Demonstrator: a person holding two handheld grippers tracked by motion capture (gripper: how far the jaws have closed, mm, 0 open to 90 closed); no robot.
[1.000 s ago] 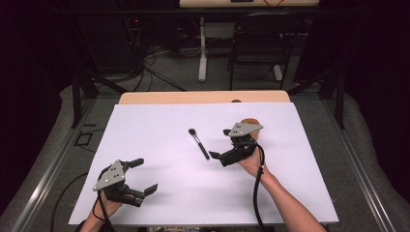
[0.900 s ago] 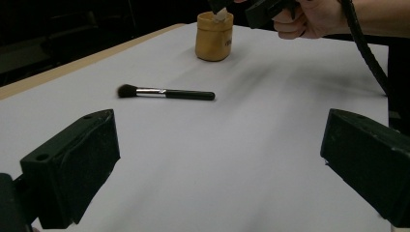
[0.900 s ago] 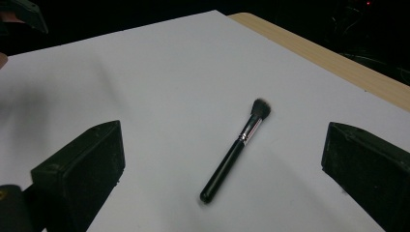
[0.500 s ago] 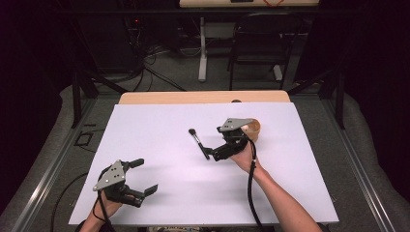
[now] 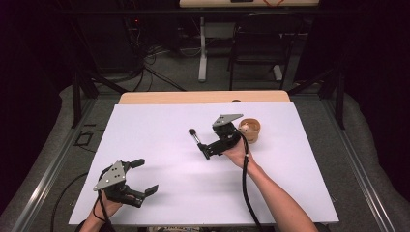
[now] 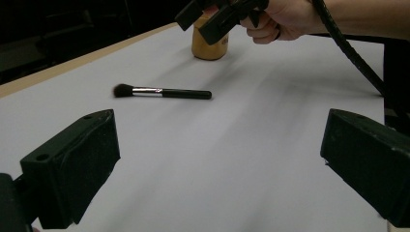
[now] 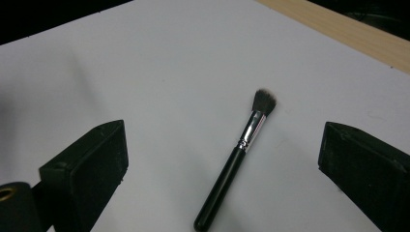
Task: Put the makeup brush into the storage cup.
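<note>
A black-handled makeup brush [image 5: 195, 137] with a silver ferrule and dark bristles lies flat on the white sheet [image 5: 159, 130]. In the right gripper view the brush [image 7: 236, 164] lies on the sheet between my spread jaws, bristles pointing away. My right gripper [image 5: 205, 151] is open and hovers just over the handle end, not touching it. A small round wooden cup [image 5: 250, 129] stands right behind that hand. My left gripper [image 5: 145, 176] is open and holds nothing, near the front left corner. The left gripper view shows the brush [image 6: 164, 92], the cup [image 6: 208, 46] and the right gripper [image 6: 217, 19] above them.
The white sheet covers most of the wooden table [image 5: 203, 96], whose bare strip shows at the far edge. Beyond it are table legs, cables and a dark floor. A black cable [image 5: 244, 183] trails from the right gripper along the forearm.
My right gripper has moved left and slightly forward from beside the cup to over the brush's handle. The cup is now uncovered. The left gripper has stayed put.
</note>
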